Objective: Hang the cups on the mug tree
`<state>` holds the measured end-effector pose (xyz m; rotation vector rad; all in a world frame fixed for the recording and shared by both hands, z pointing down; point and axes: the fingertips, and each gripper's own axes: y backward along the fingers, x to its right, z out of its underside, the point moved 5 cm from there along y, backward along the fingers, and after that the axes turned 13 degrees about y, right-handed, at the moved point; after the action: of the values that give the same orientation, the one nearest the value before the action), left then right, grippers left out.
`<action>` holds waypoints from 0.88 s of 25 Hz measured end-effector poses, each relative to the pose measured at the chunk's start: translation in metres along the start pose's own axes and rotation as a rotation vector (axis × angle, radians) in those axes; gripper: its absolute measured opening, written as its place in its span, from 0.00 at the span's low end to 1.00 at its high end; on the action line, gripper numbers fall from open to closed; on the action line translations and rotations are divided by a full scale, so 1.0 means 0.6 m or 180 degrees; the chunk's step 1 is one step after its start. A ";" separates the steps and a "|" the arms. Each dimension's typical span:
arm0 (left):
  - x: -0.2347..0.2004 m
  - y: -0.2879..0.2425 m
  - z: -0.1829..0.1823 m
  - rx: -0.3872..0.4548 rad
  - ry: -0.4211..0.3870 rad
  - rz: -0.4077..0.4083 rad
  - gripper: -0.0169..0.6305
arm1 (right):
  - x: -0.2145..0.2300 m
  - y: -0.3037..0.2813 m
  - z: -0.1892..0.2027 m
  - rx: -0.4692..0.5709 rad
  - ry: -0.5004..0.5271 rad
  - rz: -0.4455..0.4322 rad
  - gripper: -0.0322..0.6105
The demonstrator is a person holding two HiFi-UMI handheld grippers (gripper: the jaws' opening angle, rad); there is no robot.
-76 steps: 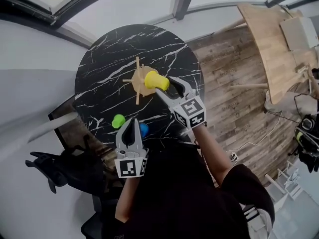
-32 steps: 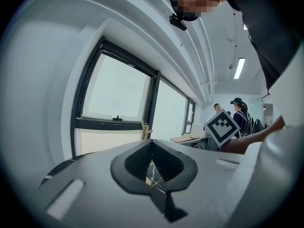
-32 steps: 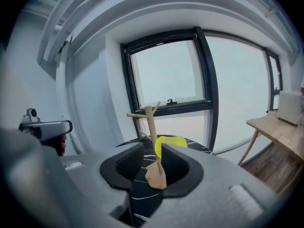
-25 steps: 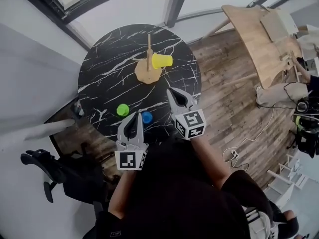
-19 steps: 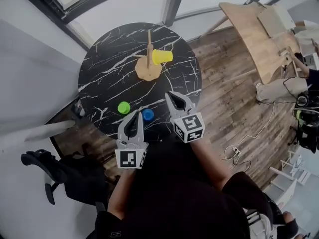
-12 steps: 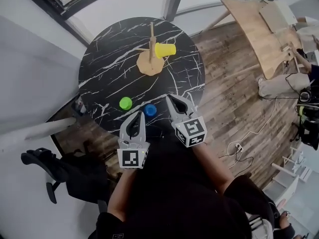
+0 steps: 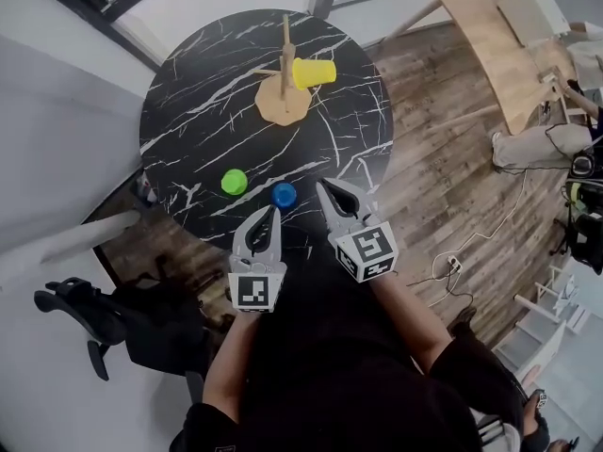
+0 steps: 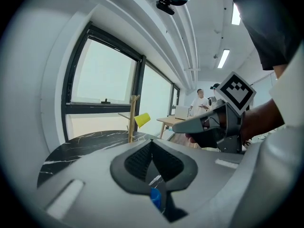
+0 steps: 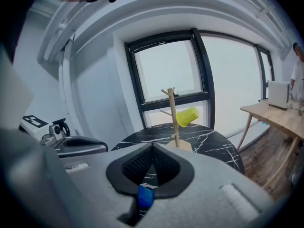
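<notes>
A wooden mug tree (image 7: 284, 69) stands at the far side of the round black marble table (image 7: 188, 111), and a yellow cup (image 7: 314, 72) hangs on one of its pegs. Near the table's front edge stand a green cup (image 7: 234, 182) and a blue cup (image 7: 284, 195). My left gripper (image 7: 270, 213) is shut and empty, its tips just in front of the blue cup. My right gripper (image 7: 323, 188) is shut and empty, right of that cup. In the left gripper view the blue cup (image 8: 156, 198) shows below the closed jaws; the right gripper view also shows the blue cup (image 9: 145, 197) and the tree (image 9: 172, 118).
A black chair (image 7: 89, 314) stands left of the table's near edge. A light wooden table (image 7: 495, 45) stands at the upper right on the plank floor (image 7: 443, 186), where a cable lies. Windows run behind the marble table.
Three seconds ago my right gripper held the yellow cup at the tree; the cup now hangs there and that gripper has drawn back to the near edge. My left gripper has sunk toward the blue cup.
</notes>
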<state>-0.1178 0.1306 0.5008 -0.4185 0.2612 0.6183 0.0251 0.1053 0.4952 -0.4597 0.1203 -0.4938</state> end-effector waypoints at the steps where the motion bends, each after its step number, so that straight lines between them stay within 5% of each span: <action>1: -0.002 -0.004 0.009 -0.0011 -0.0003 -0.0012 0.03 | 0.001 -0.001 0.005 -0.0012 -0.0009 -0.0003 0.05; 22: -0.044 -0.070 0.204 -0.0820 -0.0062 -0.0124 0.37 | 0.005 -0.020 0.093 -0.0330 -0.0174 -0.0134 0.05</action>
<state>-0.0995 0.1416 0.6311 -0.6636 0.1543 0.6195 0.0349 0.1167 0.5504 -0.5777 0.0840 -0.5176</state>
